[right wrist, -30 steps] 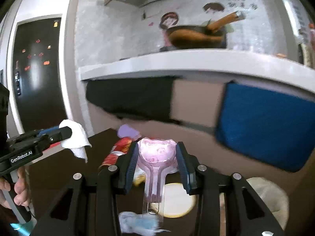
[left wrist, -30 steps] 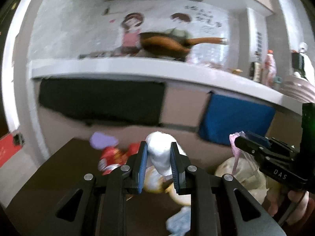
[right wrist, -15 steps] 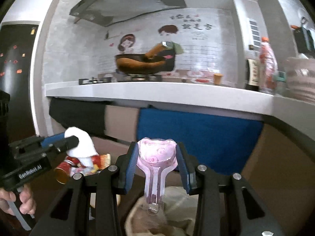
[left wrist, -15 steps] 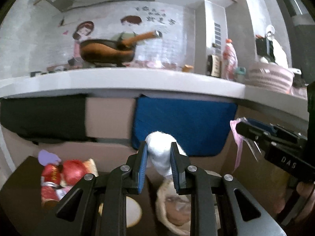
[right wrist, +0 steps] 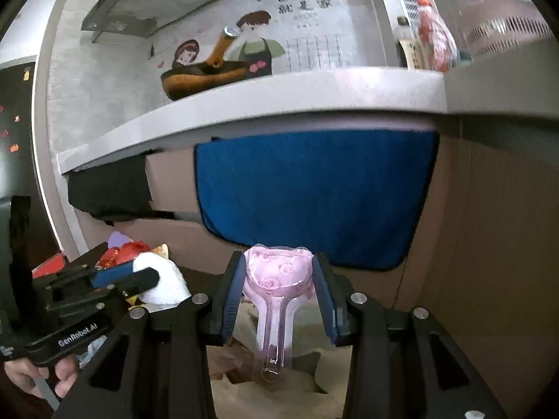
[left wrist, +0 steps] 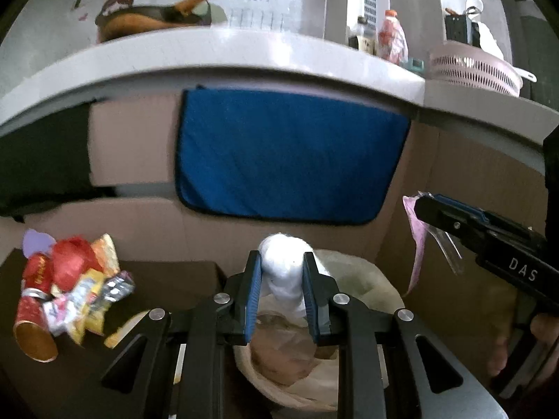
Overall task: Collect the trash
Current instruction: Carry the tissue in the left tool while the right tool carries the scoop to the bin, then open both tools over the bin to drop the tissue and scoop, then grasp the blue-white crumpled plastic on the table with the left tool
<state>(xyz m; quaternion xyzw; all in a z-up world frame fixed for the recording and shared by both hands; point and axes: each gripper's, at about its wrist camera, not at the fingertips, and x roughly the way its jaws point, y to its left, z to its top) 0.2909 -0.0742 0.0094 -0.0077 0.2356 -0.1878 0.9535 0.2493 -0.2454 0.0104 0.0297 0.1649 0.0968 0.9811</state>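
left view, left gripper (left wrist: 282,284): pinching one white tissue wad (left wrist: 283,269) above one bag-lined bin (left wrist: 370,289)
left view, trash pile (left wrist: 66,289): far left, one red can (left wrist: 33,328)
right view, right gripper (right wrist: 277,291): clamped on one pink plastic wrapper (right wrist: 277,276) over the bin
right view, towel (right wrist: 314,192): one, blue, far

Home kitchen: countertop (right wrist: 279,101), range hood (right wrist: 146,10).

Both grippers swung rightward off the dark table (left wrist: 167,279): left gripper (left wrist: 282,293) with its white tissue wad (left wrist: 283,265) now sits over the lined bin (left wrist: 363,279). Right gripper (right wrist: 278,296), with the pink wrapper (right wrist: 277,276), likewise now over the bin's bag. Trash pile (left wrist: 66,289) shifted to far left of the left view.
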